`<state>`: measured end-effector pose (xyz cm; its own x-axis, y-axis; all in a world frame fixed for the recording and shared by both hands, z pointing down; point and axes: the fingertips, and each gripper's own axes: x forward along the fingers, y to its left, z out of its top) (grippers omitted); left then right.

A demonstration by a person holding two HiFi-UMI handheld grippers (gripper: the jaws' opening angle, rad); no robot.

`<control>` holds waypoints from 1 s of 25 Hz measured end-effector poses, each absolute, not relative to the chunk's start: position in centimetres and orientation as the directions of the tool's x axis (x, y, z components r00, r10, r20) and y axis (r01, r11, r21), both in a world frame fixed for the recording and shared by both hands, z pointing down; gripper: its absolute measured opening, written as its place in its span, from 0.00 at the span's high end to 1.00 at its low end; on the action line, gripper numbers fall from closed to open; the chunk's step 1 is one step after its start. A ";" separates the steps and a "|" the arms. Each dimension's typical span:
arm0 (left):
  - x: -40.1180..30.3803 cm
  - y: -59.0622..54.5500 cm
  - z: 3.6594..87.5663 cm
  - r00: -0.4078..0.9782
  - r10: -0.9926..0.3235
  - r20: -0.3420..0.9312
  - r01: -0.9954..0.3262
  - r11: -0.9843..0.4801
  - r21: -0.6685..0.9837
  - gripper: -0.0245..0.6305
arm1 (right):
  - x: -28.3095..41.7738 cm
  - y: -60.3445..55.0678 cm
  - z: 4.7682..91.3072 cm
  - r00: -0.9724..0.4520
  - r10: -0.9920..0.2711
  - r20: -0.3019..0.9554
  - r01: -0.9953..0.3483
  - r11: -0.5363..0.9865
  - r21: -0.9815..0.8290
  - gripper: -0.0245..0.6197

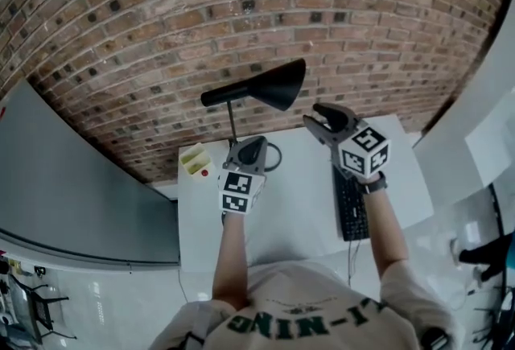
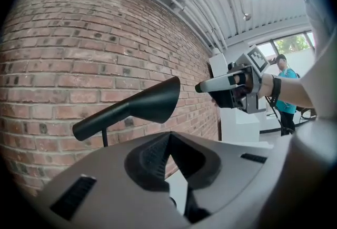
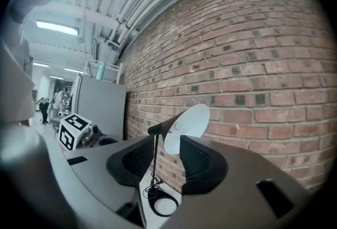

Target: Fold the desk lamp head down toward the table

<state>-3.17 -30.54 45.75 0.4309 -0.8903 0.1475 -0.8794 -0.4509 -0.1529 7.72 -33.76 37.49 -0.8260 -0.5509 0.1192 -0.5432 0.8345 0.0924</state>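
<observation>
The black desk lamp stands at the back of the white table [image 1: 298,207], against the brick wall. Its cone head [image 1: 269,87] sits raised on a thin stem [image 1: 233,121], mouth facing right. My left gripper [image 1: 248,149] is low beside the stem, near the ring base [image 1: 275,155], with its jaws meeting at the tips and nothing in them. My right gripper [image 1: 316,117] hovers just right of the cone's mouth, open and empty. In the right gripper view the lamp head [image 3: 187,122] and base [image 3: 163,204] show beyond the parted pads. The left gripper view shows the head [image 2: 142,104] above the jaws.
A black keyboard [image 1: 350,207] lies on the table's right side under my right forearm. A yellow item [image 1: 195,158] sits at the back left corner. A grey panel [image 1: 72,179] stands to the left and white furniture [image 1: 475,131] to the right.
</observation>
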 end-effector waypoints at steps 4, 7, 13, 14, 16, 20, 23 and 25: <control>-2.9 -31.8 45.1 0.472 -0.872 0.134 -0.858 -0.488 -0.158 0.96 | 6.9 -34.8 36.8 -0.856 -0.484 0.181 -0.484 0.874 0.044 0.66; -2.7 -32.2 44.5 0.510 -0.853 0.112 -0.838 -0.522 -0.158 0.96 | 6.4 -36.2 36.2 -0.864 -0.449 0.228 -0.461 0.887 -0.001 0.62; -2.3 -32.0 44.0 0.560 -0.823 0.093 -0.809 -0.568 -0.152 0.96 | 7.0 -38.7 33.5 -0.887 -0.400 0.232 -0.442 0.880 -0.174 0.62; -2.3 -31.9 43.9 0.564 -0.821 0.091 -0.807 -0.571 -0.152 0.96 | 7.0 -39.1 32.9 -0.894 -0.388 0.222 -0.433 0.876 -0.213 0.62; -2.3 -31.9 43.8 0.572 -0.816 0.085 -0.802 -0.578 -0.151 0.96 | 6.7 -39.8 32.0 -0.914 -0.351 0.204 -0.400 0.865 -0.303 0.62; -2.2 -31.6 44.0 0.592 -0.803 0.077 -0.791 -0.596 -0.137 0.96 | 4.7 -39.9 31.6 -0.957 -0.234 0.173 -0.290 0.810 -0.510 0.62; -1.9 -31.4 44.4 0.600 -0.795 0.086 -0.784 -0.606 -0.132 0.96 | 5.4 -41.2 32.7 -0.913 -0.285 0.294 -0.399 0.777 -0.487 0.62; -1.6 -31.4 44.5 0.607 -0.790 0.087 -0.779 -0.613 -0.130 0.96 | 5.8 -42.0 33.0 -0.880 -0.320 0.350 -0.459 0.764 -0.454 0.63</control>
